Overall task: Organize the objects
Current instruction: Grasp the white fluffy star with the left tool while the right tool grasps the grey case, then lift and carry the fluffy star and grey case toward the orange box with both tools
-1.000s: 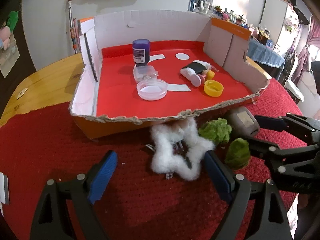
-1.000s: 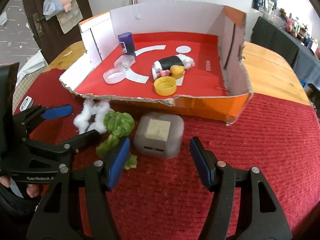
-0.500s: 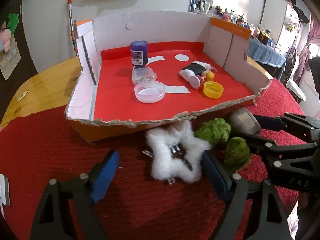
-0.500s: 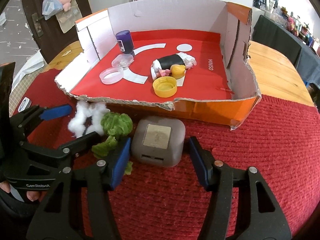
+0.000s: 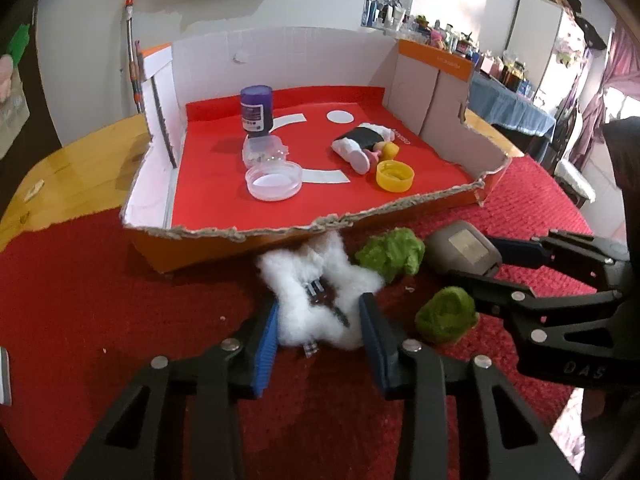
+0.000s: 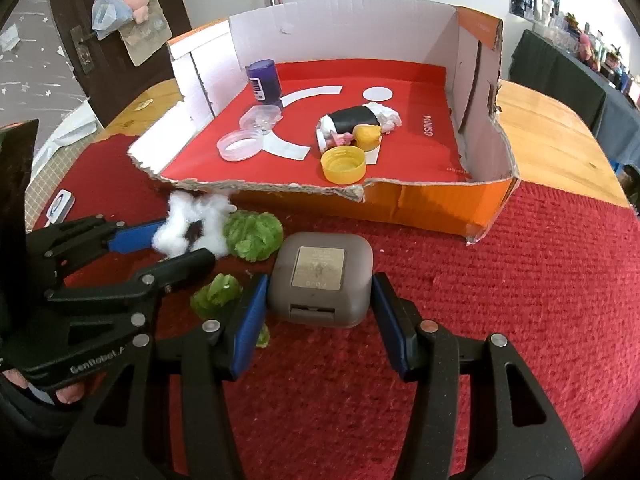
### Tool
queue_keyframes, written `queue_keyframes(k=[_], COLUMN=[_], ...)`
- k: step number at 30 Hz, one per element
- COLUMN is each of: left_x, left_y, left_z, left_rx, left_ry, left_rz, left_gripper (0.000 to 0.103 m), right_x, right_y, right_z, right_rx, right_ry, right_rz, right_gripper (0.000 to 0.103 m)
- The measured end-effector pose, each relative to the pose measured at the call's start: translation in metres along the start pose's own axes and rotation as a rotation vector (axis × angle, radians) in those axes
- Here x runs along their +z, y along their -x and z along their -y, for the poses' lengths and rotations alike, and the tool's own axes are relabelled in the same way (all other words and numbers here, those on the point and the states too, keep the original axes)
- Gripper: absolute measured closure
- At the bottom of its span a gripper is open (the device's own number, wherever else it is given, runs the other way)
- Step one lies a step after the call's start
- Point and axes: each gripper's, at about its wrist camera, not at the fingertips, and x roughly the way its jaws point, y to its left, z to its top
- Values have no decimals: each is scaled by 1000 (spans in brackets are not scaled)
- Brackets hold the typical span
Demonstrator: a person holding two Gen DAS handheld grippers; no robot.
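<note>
A white fluffy star [image 5: 320, 300] lies on the red cloth just before the cardboard box [image 5: 280, 234]. My left gripper [image 5: 320, 344] has its jaws closing, and both blue pads press into the fluff. To its right sits a grey square case [image 6: 320, 276]. My right gripper [image 6: 320, 316] is also closing its jaws, with its pads against the case's two sides. Two green fuzzy balls [image 6: 252, 236] [image 6: 218, 294] rest between the star and the case. The left gripper [image 6: 172, 248] shows at the left of the right wrist view.
The box [image 6: 260, 186] holds a purple bottle [image 5: 257, 110], a clear lid [image 5: 274, 180], a yellow cap [image 5: 395, 176] and a small doll [image 5: 360, 144]. Its front wall is low and torn. The wooden tabletop [image 6: 552, 136] shows beyond the red cloth [image 6: 520, 300].
The left jaws have narrowed from wide apart onto the white star. The right jaws have drawn in from beside the grey case to its sides. Neither hand has shifted much.
</note>
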Motion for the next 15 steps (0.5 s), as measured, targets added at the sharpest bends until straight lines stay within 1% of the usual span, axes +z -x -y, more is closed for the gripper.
queue_keyframes(k=[4,15], left_x=[-2,-4], left_y=[5,26], left_z=[-3,-1], left_rx=[-8,2], left_ry=[18,21], left_rz=[4,43], left_gripper=[65,65], right_x=[-2,-2], right_y=[7,30], right_z=[-3,-15], right_rx=[5,23], right_ry=[4,29], right_rz=[9,58], right_gripper=[53,53])
